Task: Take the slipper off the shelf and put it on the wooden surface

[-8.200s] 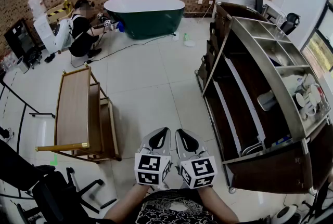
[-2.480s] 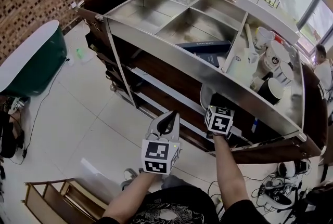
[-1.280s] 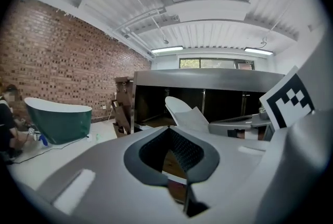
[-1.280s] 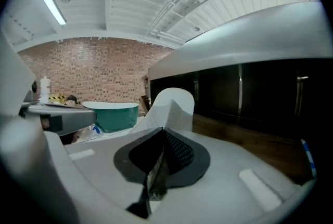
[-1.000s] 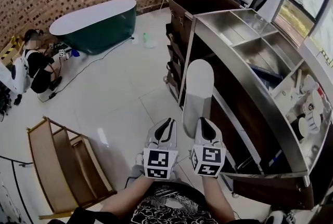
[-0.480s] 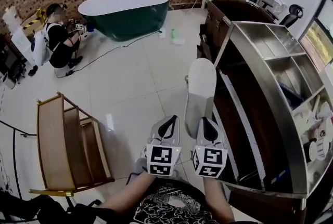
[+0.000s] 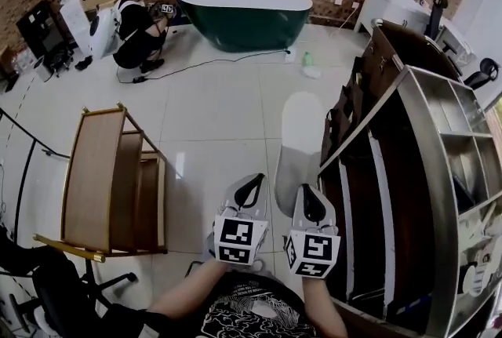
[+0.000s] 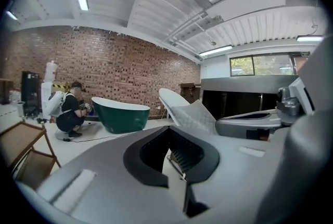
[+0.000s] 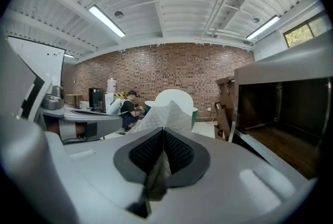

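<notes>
A long white slipper (image 7: 300, 142) hangs in the air above the tiled floor, toe pointing away from me. My right gripper (image 7: 311, 200) is shut on its near end, and its quilted fabric (image 9: 167, 108) is pinched between the pads. My left gripper (image 7: 249, 189) is just left of the slipper, jaws together and holding nothing. In the left gripper view the slipper (image 8: 183, 109) shows to the right of that gripper (image 8: 167, 129). The wooden stand (image 7: 96, 172) with its flat top is to my left. The dark shelf unit (image 7: 408, 172) is on my right.
A green bathtub (image 7: 240, 13) stands at the far brick wall. A person (image 7: 135, 21) crouches left of it, and a cable runs over the floor tiles (image 7: 212, 105). Black chair legs (image 7: 74, 293) are at the lower left, and a white cabinet (image 7: 401, 5) at the far right.
My view has swung left: the shelf unit has shifted toward the right edge and the wooden stand toward the middle. The slipper stays in the right gripper, carried further from the shelf.
</notes>
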Demonstrator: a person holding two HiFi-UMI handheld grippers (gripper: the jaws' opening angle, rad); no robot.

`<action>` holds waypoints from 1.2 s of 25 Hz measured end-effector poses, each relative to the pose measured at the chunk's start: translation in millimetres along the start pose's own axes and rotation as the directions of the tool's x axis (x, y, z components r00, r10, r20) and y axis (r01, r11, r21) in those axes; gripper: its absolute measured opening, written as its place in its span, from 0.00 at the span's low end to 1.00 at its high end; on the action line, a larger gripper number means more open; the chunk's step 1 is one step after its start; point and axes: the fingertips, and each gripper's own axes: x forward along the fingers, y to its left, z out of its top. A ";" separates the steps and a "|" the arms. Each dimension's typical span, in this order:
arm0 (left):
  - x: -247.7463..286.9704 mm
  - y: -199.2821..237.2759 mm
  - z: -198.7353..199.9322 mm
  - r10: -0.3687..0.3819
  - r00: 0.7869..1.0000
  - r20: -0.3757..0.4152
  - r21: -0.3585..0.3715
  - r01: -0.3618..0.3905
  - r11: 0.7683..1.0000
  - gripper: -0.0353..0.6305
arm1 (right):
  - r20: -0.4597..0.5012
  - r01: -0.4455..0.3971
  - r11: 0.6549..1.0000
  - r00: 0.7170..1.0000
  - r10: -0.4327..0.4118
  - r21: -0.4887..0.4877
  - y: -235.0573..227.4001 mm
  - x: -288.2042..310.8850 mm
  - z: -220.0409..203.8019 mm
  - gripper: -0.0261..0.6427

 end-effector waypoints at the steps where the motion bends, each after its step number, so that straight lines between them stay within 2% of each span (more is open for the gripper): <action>1: -4.8 11.3 0.3 0.031 1.000 0.003 -0.011 -0.031 0.999 0.06 | 0.002 -0.028 1.000 1.000 0.028 -0.008 9.4 3.8 1.4 0.05; 7: -42.9 64.5 -0.6 0.195 0.981 0.005 -0.057 -0.194 0.979 0.06 | -0.002 -0.198 0.979 0.980 0.198 -0.046 66.8 20.5 7.0 0.05; 11: -73.4 102.4 -4.8 0.312 0.950 0.005 -0.077 -0.311 0.947 0.06 | -0.005 -0.312 0.947 0.950 0.313 -0.073 113.8 31.8 10.5 0.05; 15: -104.5 143.2 -6.7 0.441 0.898 0.009 -0.100 -0.438 0.894 0.06 | -0.021 -0.437 0.892 0.899 0.438 -0.111 165.1 43.8 13.2 0.05; 20: -139.4 187.7 -12.1 0.526 0.851 0.009 -0.131 -0.520 0.844 0.06 | -0.039 -0.531 0.836 0.847 0.531 -0.142 223.1 52.7 11.5 0.05; 24: -178.3 231.2 -16.0 0.623 0.782 -0.003 -0.164 -0.615 0.771 0.06 | -0.057 -0.632 0.754 0.772 0.634 -0.177 283.4 59.6 15.6 0.05; 30: -232.8 293.0 -17.9 0.722 0.692 -0.007 -0.202 -0.708 0.676 0.06 | -0.093 -0.738 0.638 0.667 0.739 -0.219 373.7 65.4 17.6 0.05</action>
